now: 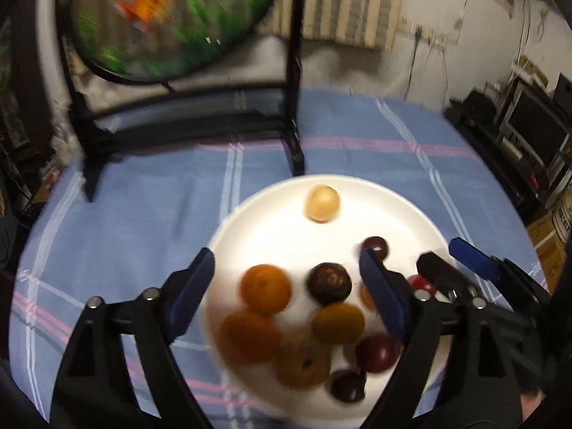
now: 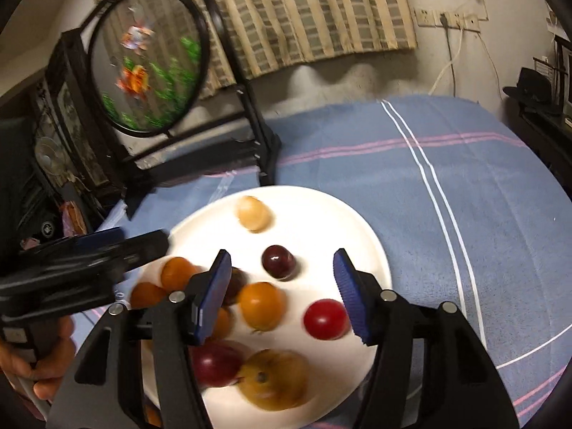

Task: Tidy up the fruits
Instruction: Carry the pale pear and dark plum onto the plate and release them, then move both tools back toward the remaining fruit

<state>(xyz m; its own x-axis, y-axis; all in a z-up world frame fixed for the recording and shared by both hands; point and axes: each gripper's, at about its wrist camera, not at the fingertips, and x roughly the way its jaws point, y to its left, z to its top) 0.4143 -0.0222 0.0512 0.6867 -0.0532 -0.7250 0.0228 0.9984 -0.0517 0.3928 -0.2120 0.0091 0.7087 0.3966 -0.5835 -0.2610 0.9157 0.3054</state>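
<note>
Left gripper (image 1: 286, 286): in my left hand (image 2: 43, 364), jaws spread wide, nothing pressed between the blue pads; an orange fruit (image 1: 265, 289) and a dark brown fruit (image 1: 329, 283) lie in the gap below.
Right gripper (image 2: 282, 286): jaws parted about halfway, pads clear of the fruit; a yellow-orange fruit (image 2: 261, 305) and a dark plum (image 2: 278, 262) lie in the gap, and a red tomato-like fruit (image 2: 326, 319) sits just beside my right pad.
Plate (image 2: 321, 214): white and round, directly under both grippers, holding all the fruit.
Fruit cluster: oranges and plums crowd the plate's 6 to 9 o'clock part, several touching.
Pale fruit (image 2: 254, 213): alone near the plate's 12 o'clock rim, apart from the others.
Large yellow fruit (image 2: 273, 379): at the plate's 6 o'clock in my right view, touching a red plum (image 2: 214, 364).
Tablecloth (image 2: 447, 214): blue with pink and white stripes, under the plate.
Round screen (image 2: 150, 71): black-framed on a stand, at 10 o'clock from the plate, painted with orange fish and green weed.
Curtain (image 2: 304, 10): beige, checked, at 12 o'clock.
Writing: none readable; boxes at 3 o'clock in my left view are too blurred.
</note>
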